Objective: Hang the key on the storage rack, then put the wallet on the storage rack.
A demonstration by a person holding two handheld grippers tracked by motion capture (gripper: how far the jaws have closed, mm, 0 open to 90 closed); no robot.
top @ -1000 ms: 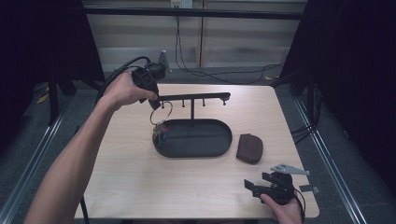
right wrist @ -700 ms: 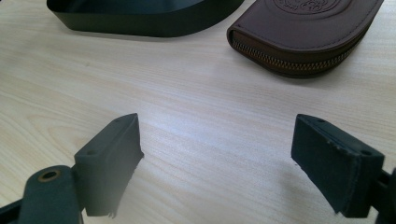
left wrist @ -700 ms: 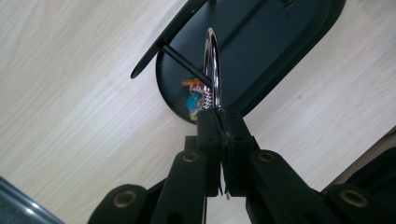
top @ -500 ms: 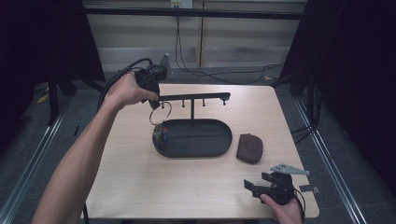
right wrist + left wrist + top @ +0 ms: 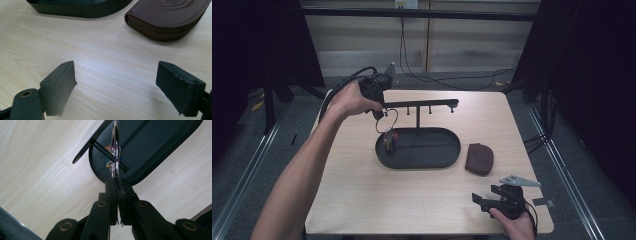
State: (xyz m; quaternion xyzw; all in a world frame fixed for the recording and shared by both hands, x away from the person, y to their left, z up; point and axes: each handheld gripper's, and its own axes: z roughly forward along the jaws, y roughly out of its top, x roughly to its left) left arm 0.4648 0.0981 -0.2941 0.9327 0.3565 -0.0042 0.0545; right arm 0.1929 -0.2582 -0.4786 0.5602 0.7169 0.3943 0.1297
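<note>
The left arm reaches far forward, its tool (image 5: 379, 111) raised with jaws pinched together. The right tool (image 5: 486, 201) rests low by the near edge, jaws wide apart, seemingly level.

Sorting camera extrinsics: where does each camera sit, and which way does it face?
High view: above the person's side, looking forward and down on the table; both forearms enter from below.
Left gripper view: on the left gripper, looking down its shut jaws at the key ring by a stand peg.
Right gripper view: on the right gripper, low over the table, open jaws.
Shared: black tray, brown pouch.
</note>
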